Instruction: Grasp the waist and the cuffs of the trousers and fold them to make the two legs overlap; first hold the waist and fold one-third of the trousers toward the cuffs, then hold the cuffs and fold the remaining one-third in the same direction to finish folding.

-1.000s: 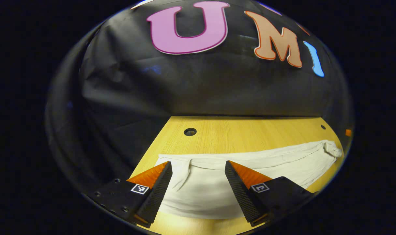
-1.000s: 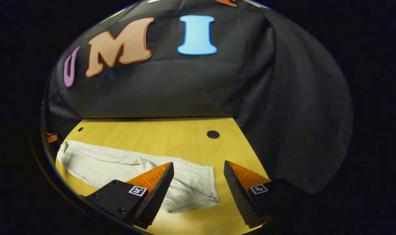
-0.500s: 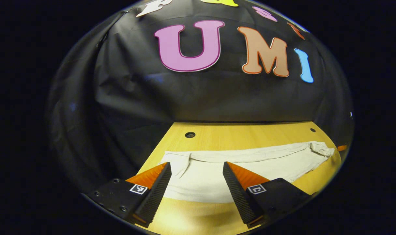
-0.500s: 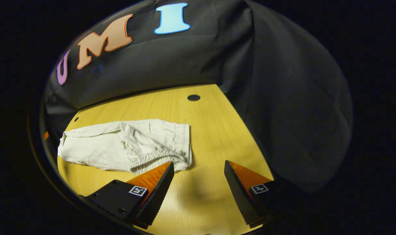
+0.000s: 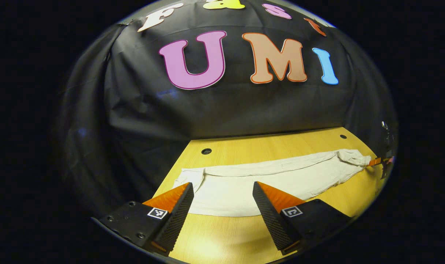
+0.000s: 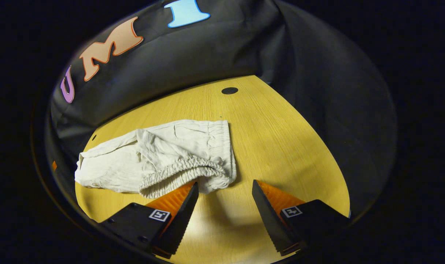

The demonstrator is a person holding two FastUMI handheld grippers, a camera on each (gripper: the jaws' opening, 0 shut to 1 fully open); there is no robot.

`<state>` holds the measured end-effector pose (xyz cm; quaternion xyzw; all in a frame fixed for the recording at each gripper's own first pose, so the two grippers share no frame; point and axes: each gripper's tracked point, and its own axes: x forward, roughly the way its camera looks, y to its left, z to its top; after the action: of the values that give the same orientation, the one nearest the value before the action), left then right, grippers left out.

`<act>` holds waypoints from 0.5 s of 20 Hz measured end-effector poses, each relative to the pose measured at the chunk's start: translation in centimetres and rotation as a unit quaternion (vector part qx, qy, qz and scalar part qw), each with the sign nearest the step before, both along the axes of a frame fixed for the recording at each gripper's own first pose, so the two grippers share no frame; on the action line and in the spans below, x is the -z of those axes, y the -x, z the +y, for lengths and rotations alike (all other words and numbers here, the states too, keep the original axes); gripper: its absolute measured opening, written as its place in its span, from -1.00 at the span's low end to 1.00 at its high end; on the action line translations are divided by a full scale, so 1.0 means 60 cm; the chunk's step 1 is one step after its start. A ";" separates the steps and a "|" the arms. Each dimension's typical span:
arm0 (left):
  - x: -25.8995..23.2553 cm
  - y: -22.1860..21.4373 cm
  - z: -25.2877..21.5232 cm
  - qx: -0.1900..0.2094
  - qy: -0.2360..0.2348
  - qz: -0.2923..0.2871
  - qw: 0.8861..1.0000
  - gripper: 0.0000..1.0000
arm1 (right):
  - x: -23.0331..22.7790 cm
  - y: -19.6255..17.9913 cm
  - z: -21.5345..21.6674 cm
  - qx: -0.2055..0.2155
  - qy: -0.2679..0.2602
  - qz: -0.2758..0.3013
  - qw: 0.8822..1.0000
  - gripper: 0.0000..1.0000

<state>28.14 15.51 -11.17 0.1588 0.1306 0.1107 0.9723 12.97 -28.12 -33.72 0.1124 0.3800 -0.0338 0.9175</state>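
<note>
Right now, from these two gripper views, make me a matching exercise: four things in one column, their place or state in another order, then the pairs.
Things:
1. trousers
2. elastic waistband
3. left gripper
4. round hole

Places or states:
A. open above the cloth's near edge
B. in the wooden table near the back wall
C. gathered, beside the right gripper
D. lying flat, off-white

Pairs: 1-D, 2-C, 3-A, 4-B

From the right gripper view, the right gripper [image 6: 224,205] hangs with its fingers spread wide and nothing between them over the wooden table [image 6: 281,139], just off the elastic waist [image 6: 182,174] of the crumpled white trousers [image 6: 153,157] lying to its left.
</note>
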 end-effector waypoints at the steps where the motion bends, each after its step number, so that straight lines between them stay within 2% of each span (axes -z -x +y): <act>1: -0.002 -0.001 -0.004 0.001 -0.004 0.002 1.000 0.93 | 0.003 -0.002 0.001 0.003 -0.009 0.003 1.000 0.69; 3: -0.003 0.002 -0.010 0.006 -0.013 0.005 1.000 0.94 | 0.005 -0.015 0.005 0.010 -0.022 -0.008 1.000 0.53; 4: -0.001 0.004 -0.013 0.010 -0.016 0.005 1.000 0.93 | 0.001 -0.016 0.005 0.013 -0.029 -0.010 0.999 0.63; 5: -0.002 0.004 -0.015 0.013 -0.018 0.005 1.000 0.94 | 0.001 -0.019 0.005 0.016 -0.036 -0.014 0.999 0.41; 7: -0.003 0.006 -0.019 0.015 -0.019 0.004 1.000 0.94 | 0.002 -0.019 0.008 0.022 -0.049 -0.012 0.998 0.28; 9: -0.003 0.004 -0.025 0.019 -0.019 0.006 1.000 0.93 | 0.007 -0.027 0.010 0.028 -0.062 -0.014 0.998 -0.06; 10: -0.003 0.001 -0.027 0.021 -0.021 0.008 1.000 0.94 | 0.006 -0.025 0.012 0.033 -0.074 -0.011 0.997 -0.11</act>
<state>28.06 13.87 -11.02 0.1833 0.1328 0.0914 0.9697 14.48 -27.41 -34.08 0.1923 0.3676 -0.0346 0.9092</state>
